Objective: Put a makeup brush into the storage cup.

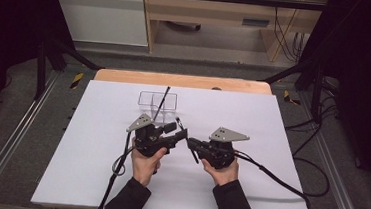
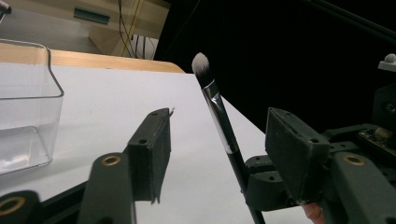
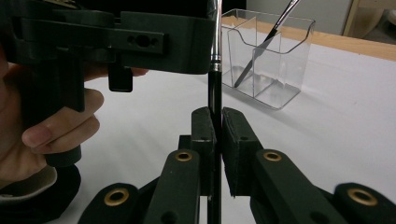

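Observation:
A makeup brush with a black handle, silver ferrule and pale bristles stands upright above the white table. My right gripper is shut on its handle, low down. My left gripper reaches in from the left with its jaws either side of the brush. Those jaws stand apart, and a gap shows on both sides of the brush. A clear two-compartment holder sits behind the grippers, with a second dark brush leaning in it.
The white table cover spreads wide around both hands, with a wooden edge at the back. Cables trail from each gripper toward the front and right. The clear holder lies just beyond the jaws.

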`<state>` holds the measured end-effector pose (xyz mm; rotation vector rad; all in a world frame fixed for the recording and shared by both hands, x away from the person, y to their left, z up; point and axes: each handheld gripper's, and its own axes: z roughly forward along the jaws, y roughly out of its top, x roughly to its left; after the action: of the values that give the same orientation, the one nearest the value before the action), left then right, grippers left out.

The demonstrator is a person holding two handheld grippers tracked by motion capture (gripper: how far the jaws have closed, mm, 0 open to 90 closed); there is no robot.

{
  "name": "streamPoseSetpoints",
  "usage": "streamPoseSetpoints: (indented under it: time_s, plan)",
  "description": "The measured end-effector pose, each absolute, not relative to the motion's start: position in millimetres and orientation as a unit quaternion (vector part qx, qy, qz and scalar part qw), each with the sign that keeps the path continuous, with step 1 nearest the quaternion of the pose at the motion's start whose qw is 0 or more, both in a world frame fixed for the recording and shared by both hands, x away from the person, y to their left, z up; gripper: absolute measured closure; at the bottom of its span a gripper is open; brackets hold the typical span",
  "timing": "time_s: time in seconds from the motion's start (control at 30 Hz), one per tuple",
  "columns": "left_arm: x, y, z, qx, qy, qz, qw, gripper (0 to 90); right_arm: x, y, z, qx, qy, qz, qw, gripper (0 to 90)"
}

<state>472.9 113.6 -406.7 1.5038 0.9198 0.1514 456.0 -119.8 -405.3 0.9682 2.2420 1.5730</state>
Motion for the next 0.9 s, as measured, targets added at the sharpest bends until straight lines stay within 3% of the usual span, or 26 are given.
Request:
streamPoseSetpoints:
  time_s: [0.9]
  plan:
    - [471.9, 106.6, -408.1, 0.641, 0.41, 0.053, 0.646, 70.2, 455.6, -118.6, -404.3, 0.329, 0.765, 0.543, 0.106, 84.3]
